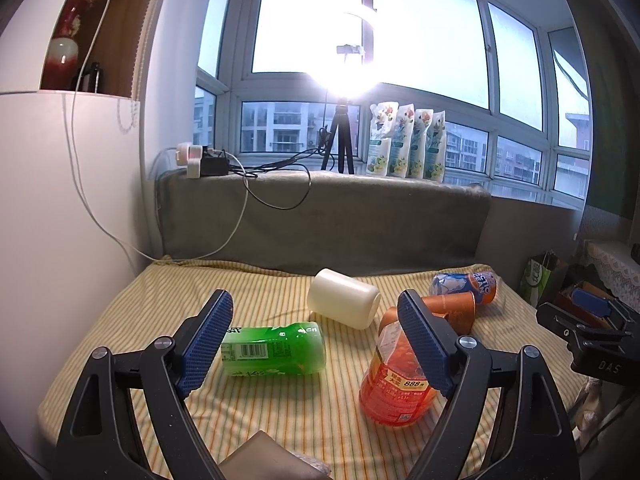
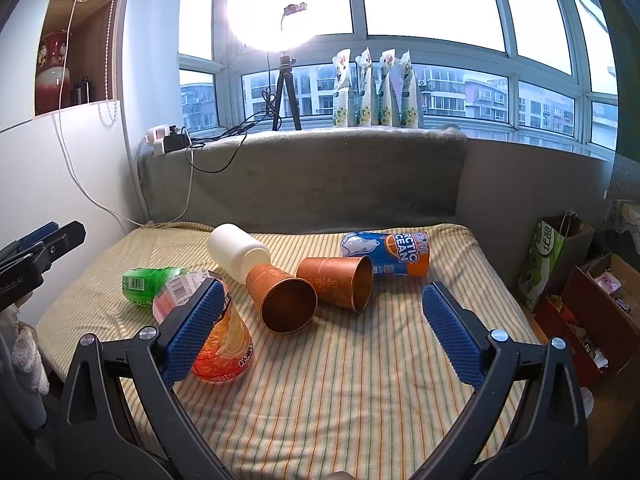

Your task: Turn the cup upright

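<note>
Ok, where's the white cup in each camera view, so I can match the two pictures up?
Left wrist view: the white cup lies on its side at centre, beyond the green bottle, between the open jaws.
Right wrist view: the white cup lies left of centre, its far end against an orange cup.
Shared landmark: the blue and orange can lying at the back right of the striped cloth.

Both the left gripper (image 1: 316, 344) and right gripper (image 2: 322, 330) share one build: black plastic arms with triangular cut-outs, silver round screws at the joints, blue fingers (image 1: 206, 344) with dimpled pads.
</note>
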The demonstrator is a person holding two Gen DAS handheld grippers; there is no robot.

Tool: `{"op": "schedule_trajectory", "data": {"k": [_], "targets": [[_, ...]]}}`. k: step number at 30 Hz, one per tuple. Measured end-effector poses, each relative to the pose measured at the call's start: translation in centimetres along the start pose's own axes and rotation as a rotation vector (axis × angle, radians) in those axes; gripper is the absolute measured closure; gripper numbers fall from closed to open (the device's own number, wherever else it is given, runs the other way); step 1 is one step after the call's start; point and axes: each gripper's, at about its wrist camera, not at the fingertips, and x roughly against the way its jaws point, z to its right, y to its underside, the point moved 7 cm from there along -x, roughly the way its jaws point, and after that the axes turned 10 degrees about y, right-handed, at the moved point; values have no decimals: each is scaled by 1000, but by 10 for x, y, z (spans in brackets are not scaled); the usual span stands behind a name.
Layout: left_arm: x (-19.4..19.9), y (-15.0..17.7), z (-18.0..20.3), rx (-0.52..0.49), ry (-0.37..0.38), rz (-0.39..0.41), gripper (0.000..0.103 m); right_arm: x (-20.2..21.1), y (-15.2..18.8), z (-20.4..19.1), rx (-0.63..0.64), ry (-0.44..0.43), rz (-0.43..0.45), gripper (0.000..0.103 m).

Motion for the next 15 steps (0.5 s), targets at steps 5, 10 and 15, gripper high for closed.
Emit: {"op": "schedule_trajectory", "data": {"k": [5, 10, 15], "targets": [[-1, 0, -1, 4, -1, -1, 18, 0, 0, 0, 0, 0, 0, 2], [-1, 0, -1, 4, -1, -2, 18, -1, 1, 0, 1, 0, -3, 2], [-2, 0, -2, 3, 0, -5, 18, -4, 4, 0, 5, -1, -9, 2]]}}
